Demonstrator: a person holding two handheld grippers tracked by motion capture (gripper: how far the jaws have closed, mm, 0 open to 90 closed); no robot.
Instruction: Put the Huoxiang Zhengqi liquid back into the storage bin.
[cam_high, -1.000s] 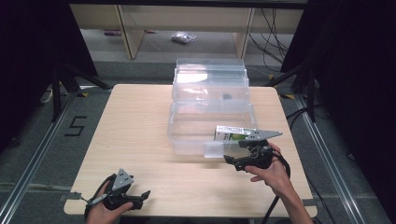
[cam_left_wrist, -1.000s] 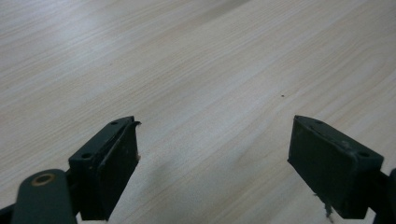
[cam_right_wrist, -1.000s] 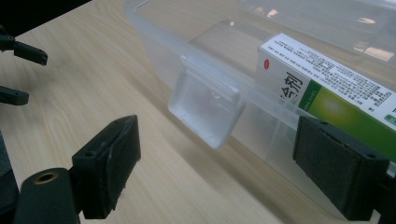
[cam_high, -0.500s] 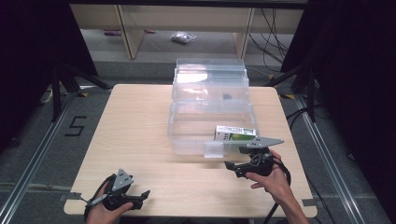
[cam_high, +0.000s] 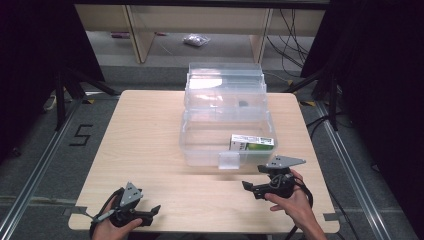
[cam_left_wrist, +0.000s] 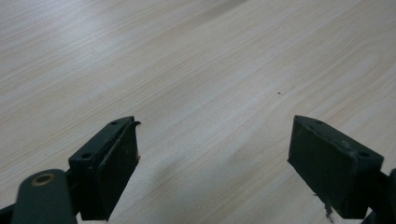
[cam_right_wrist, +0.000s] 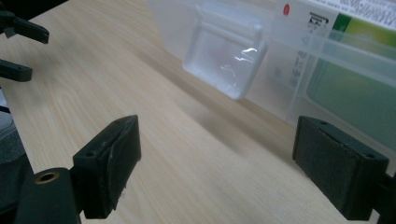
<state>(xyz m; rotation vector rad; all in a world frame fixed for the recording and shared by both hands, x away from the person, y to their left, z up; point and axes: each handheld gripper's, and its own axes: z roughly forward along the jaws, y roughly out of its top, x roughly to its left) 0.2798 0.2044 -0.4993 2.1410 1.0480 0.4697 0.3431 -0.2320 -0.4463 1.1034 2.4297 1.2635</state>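
A clear plastic bin (cam_high: 200, 145) stands open mid-table, its lid (cam_high: 225, 85) tipped back behind it. Inside, at the front right, lies a green and white box (cam_high: 251, 142), seen through the wall in the right gripper view as the same box (cam_right_wrist: 355, 79). The bin's front latch (cam_high: 228, 161) hangs down, and the latch (cam_right_wrist: 224, 56) is close ahead of my right gripper. My right gripper (cam_high: 249, 188) sits low just in front of the bin, open and empty (cam_right_wrist: 217, 163). My left gripper (cam_high: 154, 212) rests near the table's front left edge, open over bare wood (cam_left_wrist: 212, 158).
The wooden table (cam_high: 145, 130) has open room left of the bin. A shelf unit (cam_high: 135, 30) and a small bag (cam_high: 196, 40) lie on the floor behind. Cables (cam_high: 295, 30) run at the back right. A floor mark "5" (cam_high: 80, 135) is at the left.
My right gripper has drawn back from the bin toward the front edge of the table and dropped lower. The left gripper has stayed put.
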